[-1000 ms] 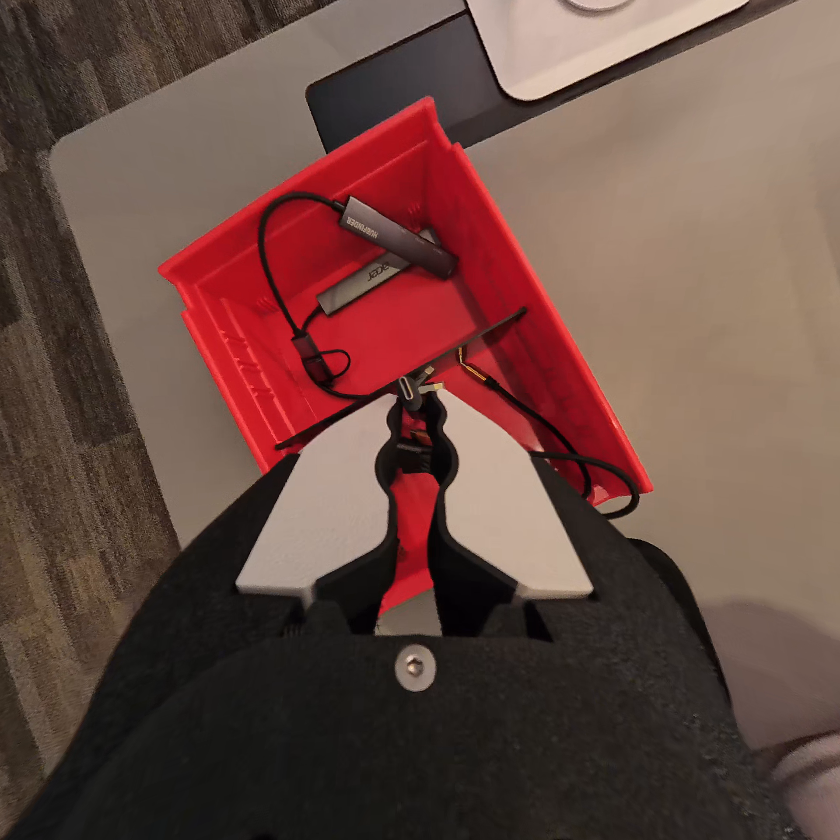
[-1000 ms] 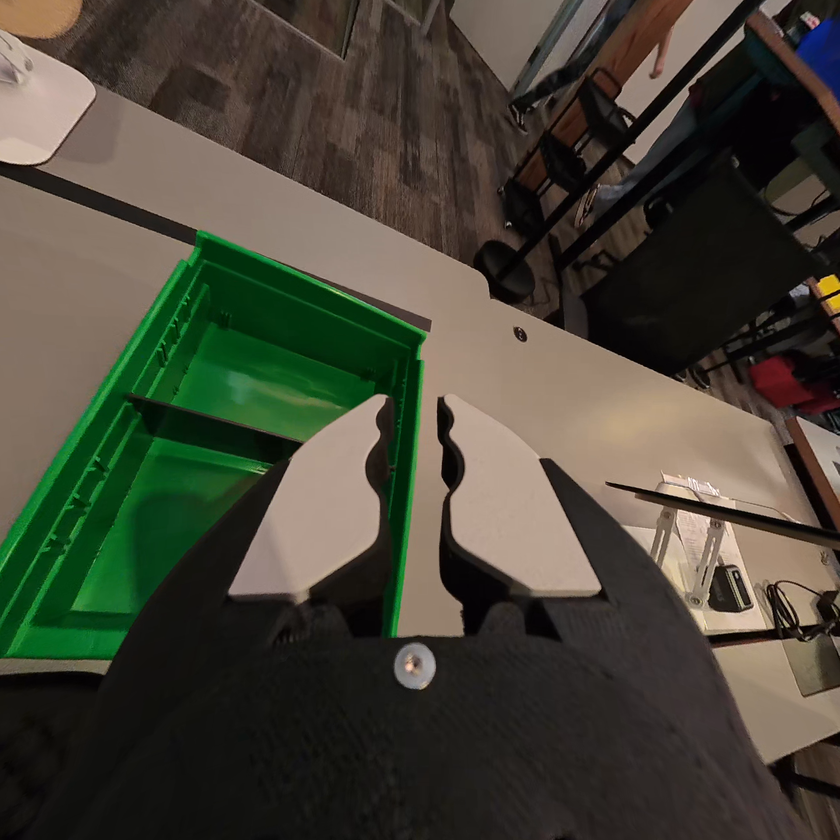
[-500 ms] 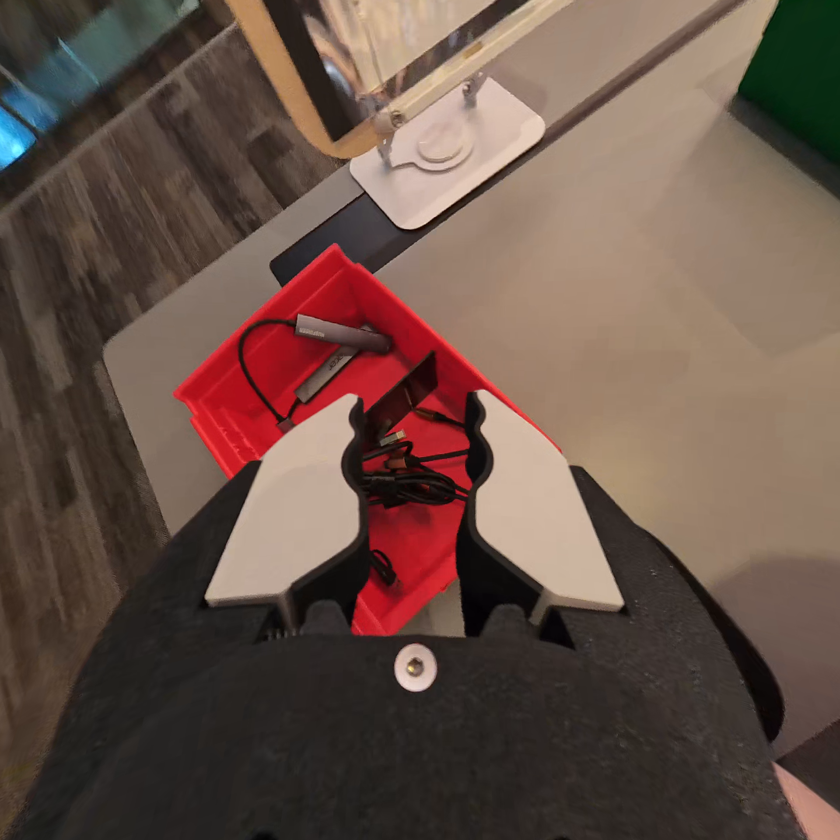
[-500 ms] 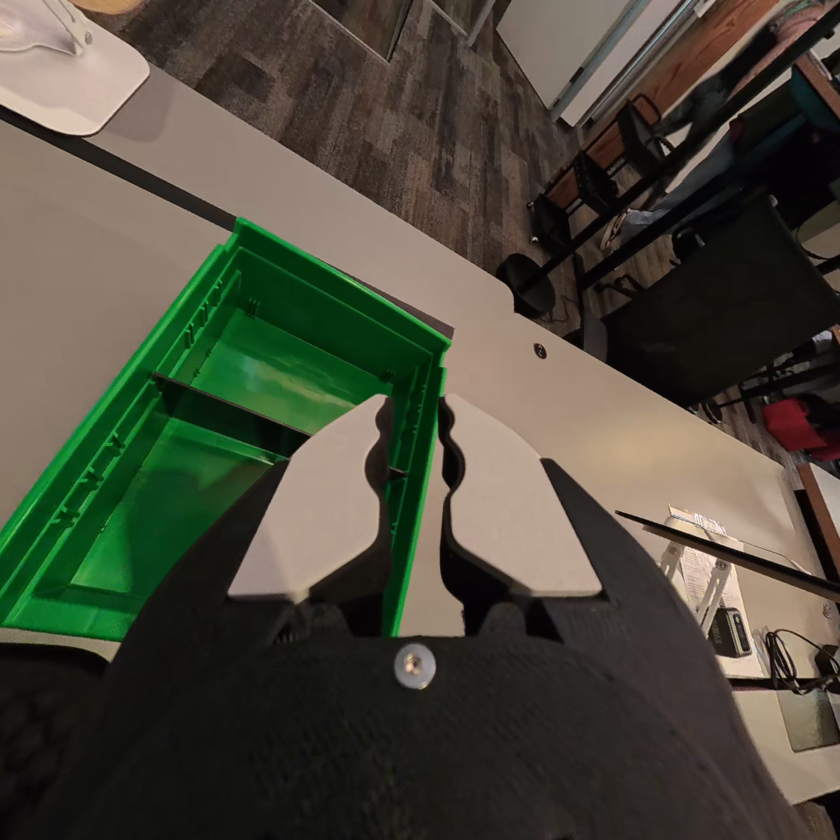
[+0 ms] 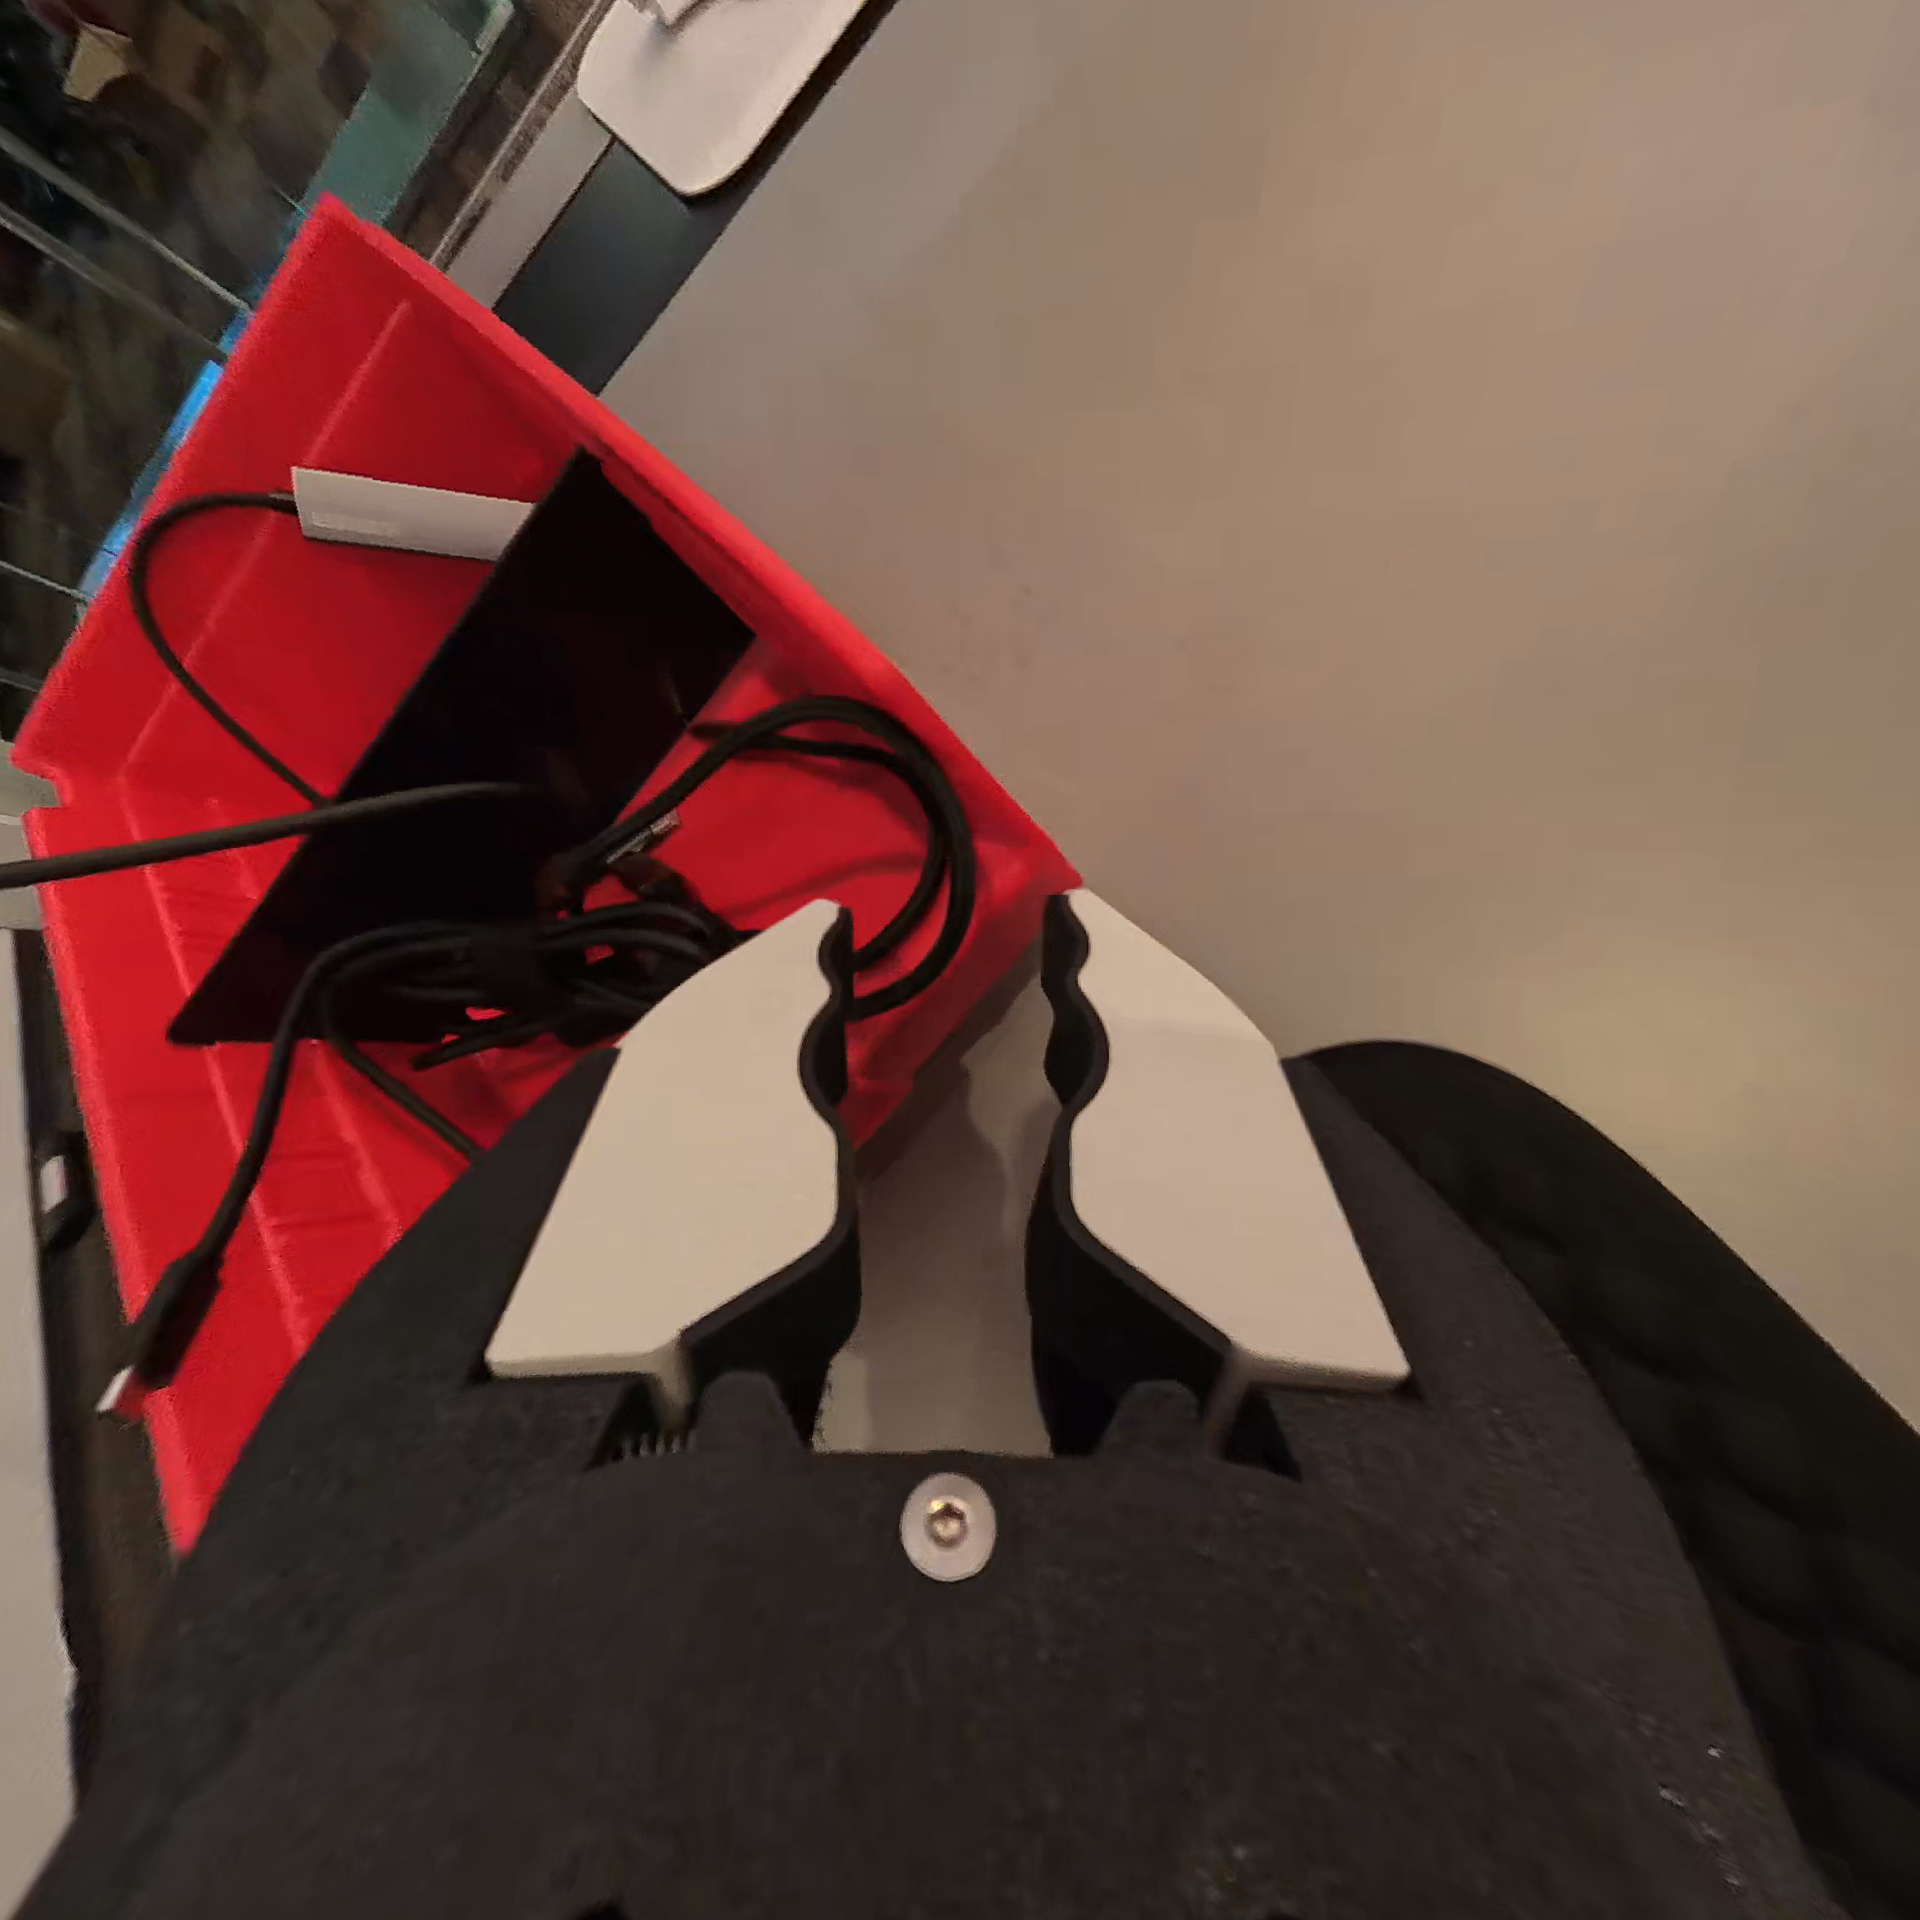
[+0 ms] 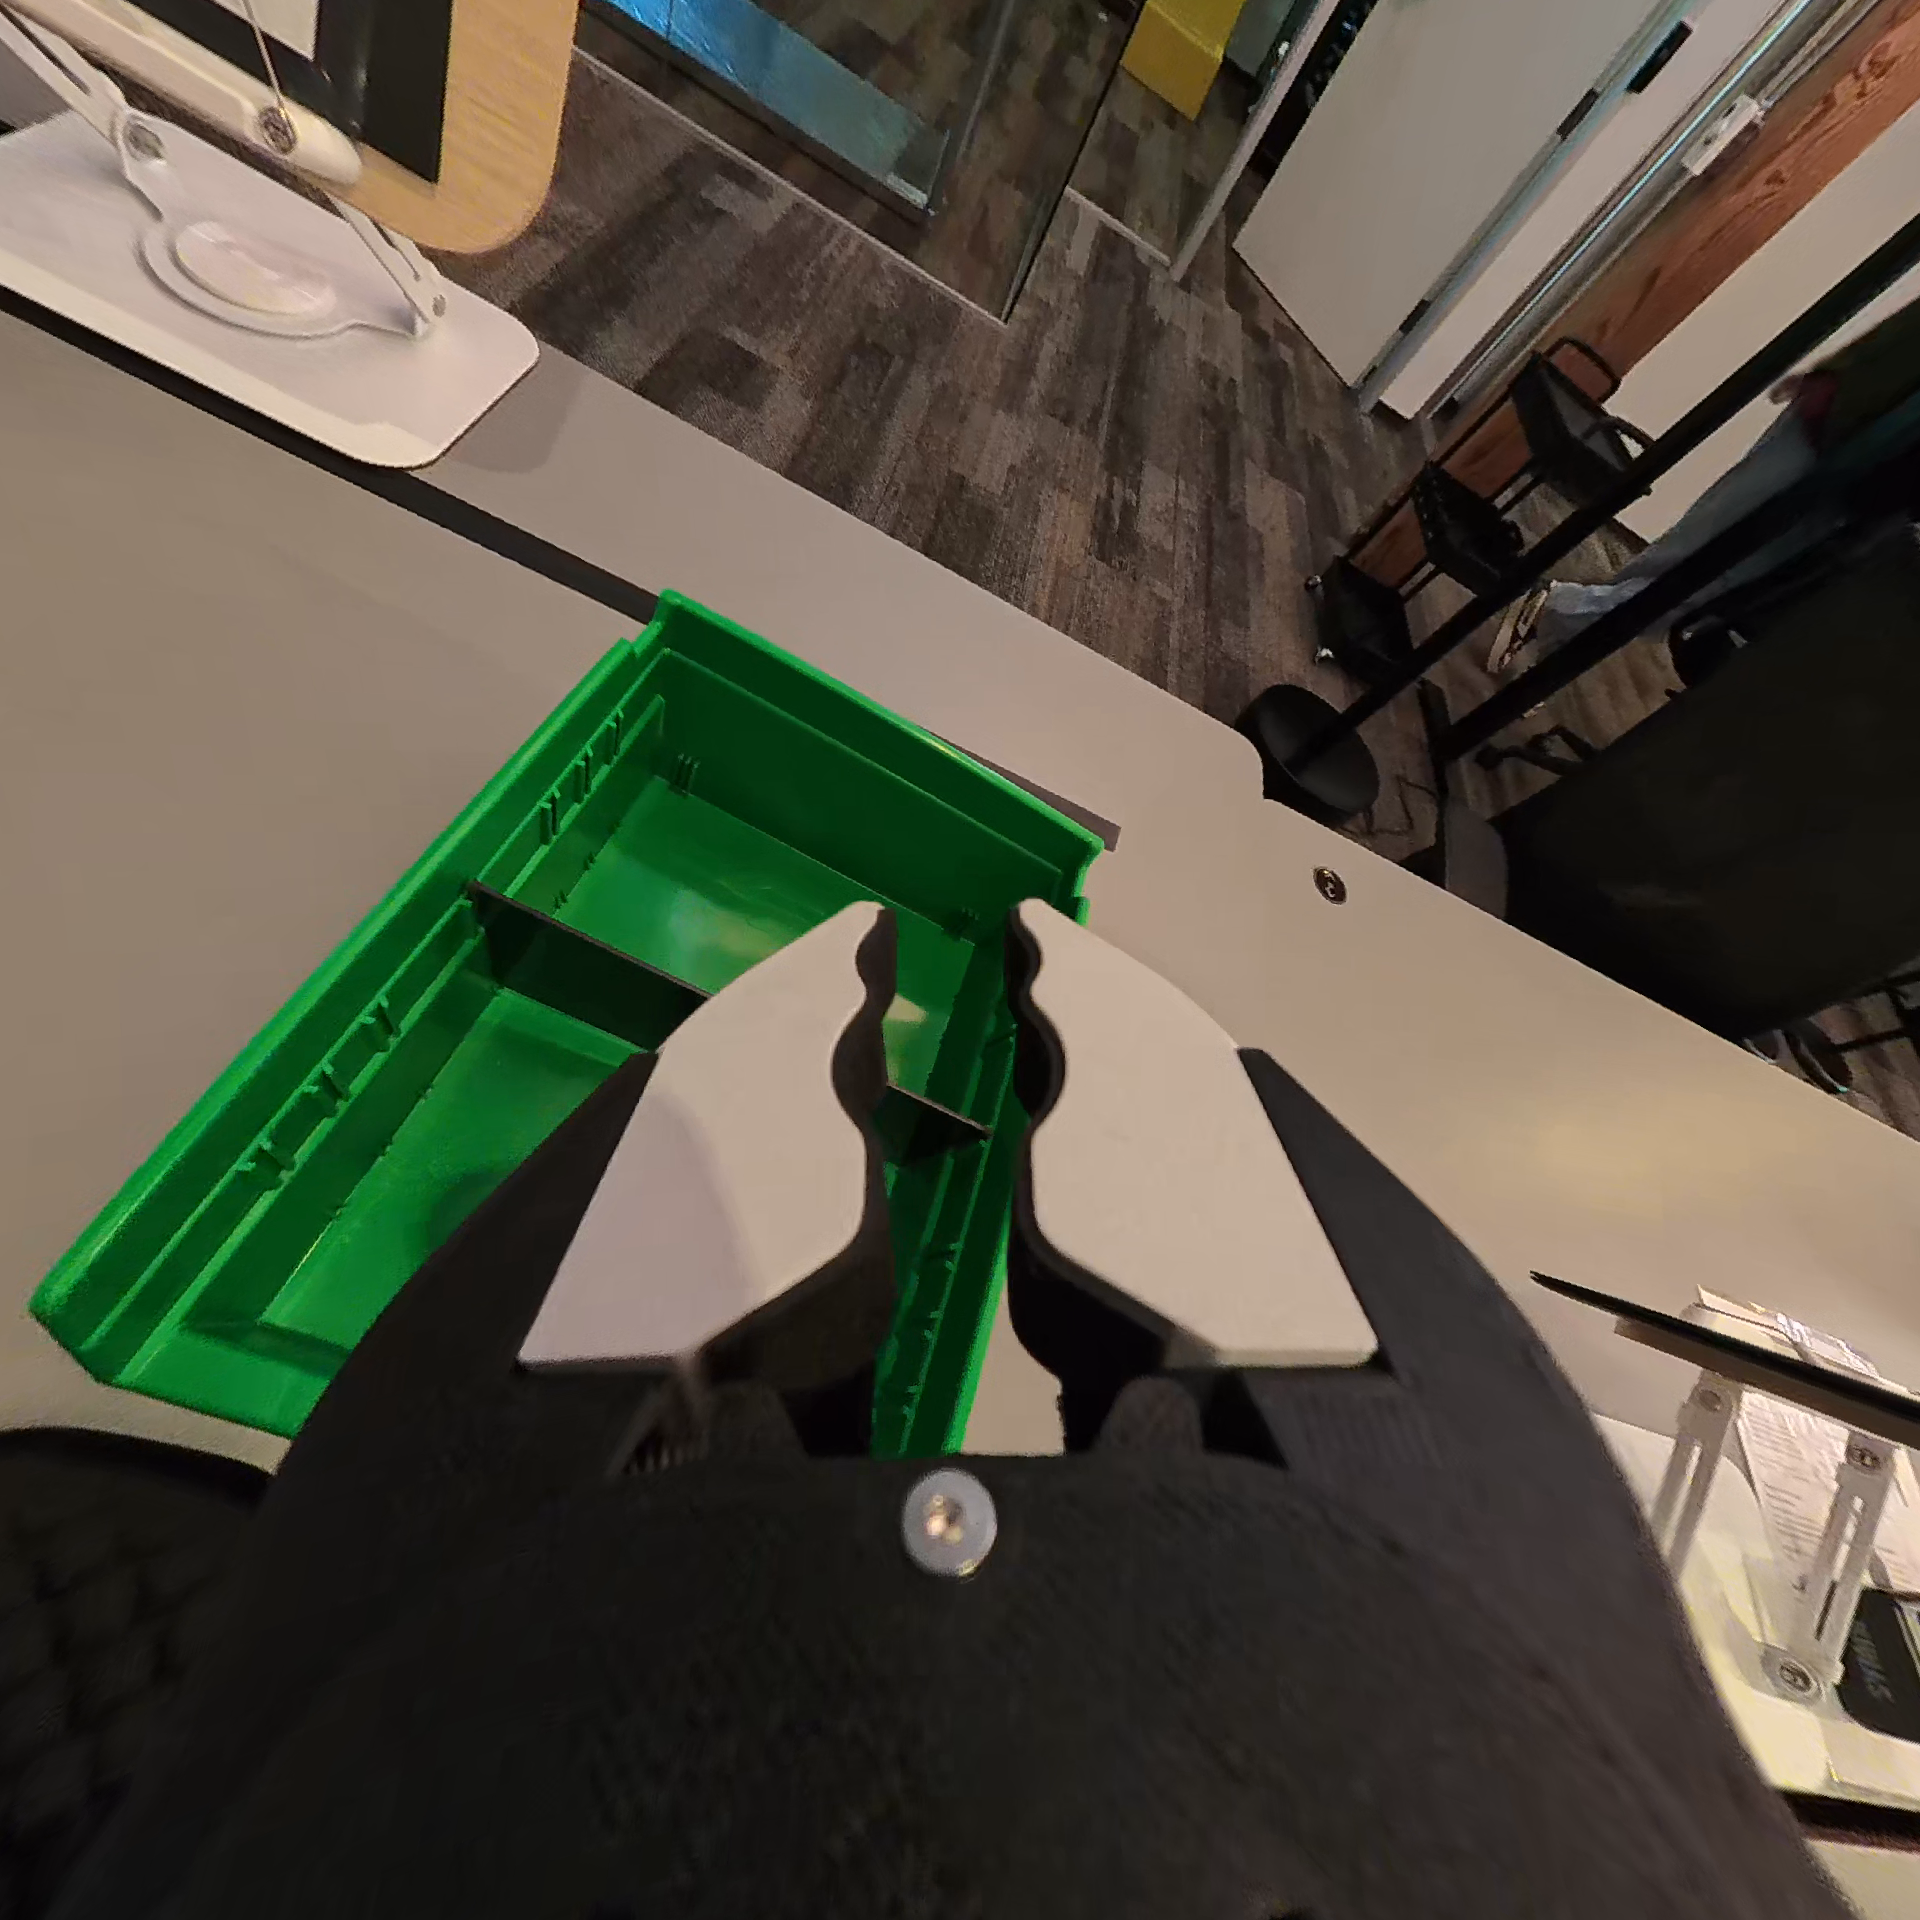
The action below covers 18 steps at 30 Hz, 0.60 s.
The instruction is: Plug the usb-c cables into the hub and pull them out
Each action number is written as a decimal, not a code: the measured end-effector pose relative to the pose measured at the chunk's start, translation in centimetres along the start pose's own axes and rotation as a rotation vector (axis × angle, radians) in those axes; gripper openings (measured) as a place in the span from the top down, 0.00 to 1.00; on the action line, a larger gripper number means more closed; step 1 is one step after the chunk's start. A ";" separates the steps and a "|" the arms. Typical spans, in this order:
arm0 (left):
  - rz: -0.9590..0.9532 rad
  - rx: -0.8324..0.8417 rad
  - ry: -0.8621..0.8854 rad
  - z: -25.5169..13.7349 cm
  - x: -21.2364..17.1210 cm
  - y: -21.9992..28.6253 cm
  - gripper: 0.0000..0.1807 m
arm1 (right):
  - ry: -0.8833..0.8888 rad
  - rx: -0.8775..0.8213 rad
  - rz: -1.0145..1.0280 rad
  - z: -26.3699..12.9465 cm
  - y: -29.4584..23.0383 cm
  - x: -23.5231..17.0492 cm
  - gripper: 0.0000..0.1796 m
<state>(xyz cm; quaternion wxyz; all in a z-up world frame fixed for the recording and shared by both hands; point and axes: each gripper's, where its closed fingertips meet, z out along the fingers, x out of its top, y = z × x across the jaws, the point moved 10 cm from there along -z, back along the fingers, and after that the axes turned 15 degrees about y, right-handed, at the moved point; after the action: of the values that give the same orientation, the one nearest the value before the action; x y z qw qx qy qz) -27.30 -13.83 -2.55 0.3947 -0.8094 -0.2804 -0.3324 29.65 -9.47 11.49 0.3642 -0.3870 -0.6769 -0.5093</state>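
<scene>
The slim silver-grey metal usb hub [image 5: 410,525] lies at the far end of the shallow red plastic bin [image 5: 291,644], toward ten o'clock from the left claw [image 5: 940,925], its black lead looping away. The tangled black usb-c cables [image 5: 582,956] sit bunched nearer, beside a black divider plate [image 5: 499,748], probably kept together for easy picking. The left claw hangs over the bin's near corner, fingers parted and empty, tilted low. The right claw [image 6: 945,920], also parted and empty, hovers above an empty green plastic divided bin [image 6: 520,935] on the pale grey table [image 5: 1403,468].
</scene>
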 end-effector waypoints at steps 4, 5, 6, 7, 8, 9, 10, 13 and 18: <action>-0.010 0.027 -0.009 1.0 -0.4 -0.1 0.92 | -0.003 0.008 0.008 -0.2 0.2 -0.5 0.88; -0.001 0.047 -0.016 0.7 -0.2 -0.4 0.95 | 0.001 0.009 0.014 -0.3 0.3 -0.5 0.89; 0.008 0.069 -0.017 0.2 0.1 -0.7 0.98 | 0.005 0.009 0.019 -0.3 0.4 -0.6 0.88; 0.014 0.092 -0.010 -0.6 0.5 -1.2 0.98 | 0.009 0.011 0.023 -0.4 0.5 -0.6 0.88; 0.013 0.124 0.005 -1.6 1.1 -1.9 0.98 | 0.011 0.014 0.025 -0.5 0.5 -0.7 0.88; 0.002 0.152 0.025 -2.7 1.7 -2.7 0.98 | 0.013 0.014 0.026 -0.5 0.6 -0.8 0.88; -0.018 0.164 0.045 -4.0 2.4 -3.5 0.98 | 0.015 0.013 0.028 -0.5 0.7 -0.8 0.88; -0.078 0.212 0.118 -8.0 5.4 -5.7 0.98 | 0.016 0.007 0.047 -0.6 1.1 -1.3 0.89; -0.091 0.111 0.362 -12.1 12.6 -4.9 0.99 | -0.032 -0.008 0.100 -0.9 2.3 -3.4 0.88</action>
<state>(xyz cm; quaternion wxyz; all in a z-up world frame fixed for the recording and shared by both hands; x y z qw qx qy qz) -26.79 -18.82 14.94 0.4671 -0.6999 -0.2591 -0.4742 33.29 -10.48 9.66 0.3770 -0.4299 -0.6602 -0.4869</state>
